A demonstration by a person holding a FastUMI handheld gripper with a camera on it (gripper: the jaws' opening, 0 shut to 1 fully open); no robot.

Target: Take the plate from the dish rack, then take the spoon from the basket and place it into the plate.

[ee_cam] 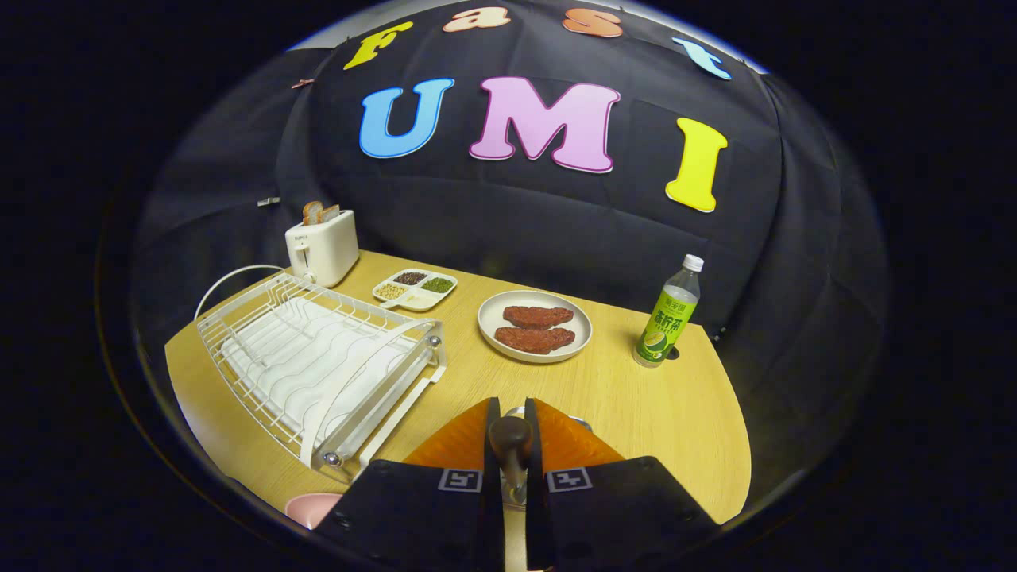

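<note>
wooden-handled spoon (510, 445) clamped between fingers (469, 445), dish rack (318, 365) left, steak plate (535, 326) ahead

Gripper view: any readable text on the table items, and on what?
Clear plastic bottle with green label: print too small to read.
White toaster: small front mark, blurred.
Gripper: two square coded tags, no words; fingers shut on the brown-handled spoon.
Nothing else bears text.

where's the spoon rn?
In the gripper view, the spoon is clamped between the tool's two fingers, its brown handle upright, above the table just right of the dish rack.
</note>
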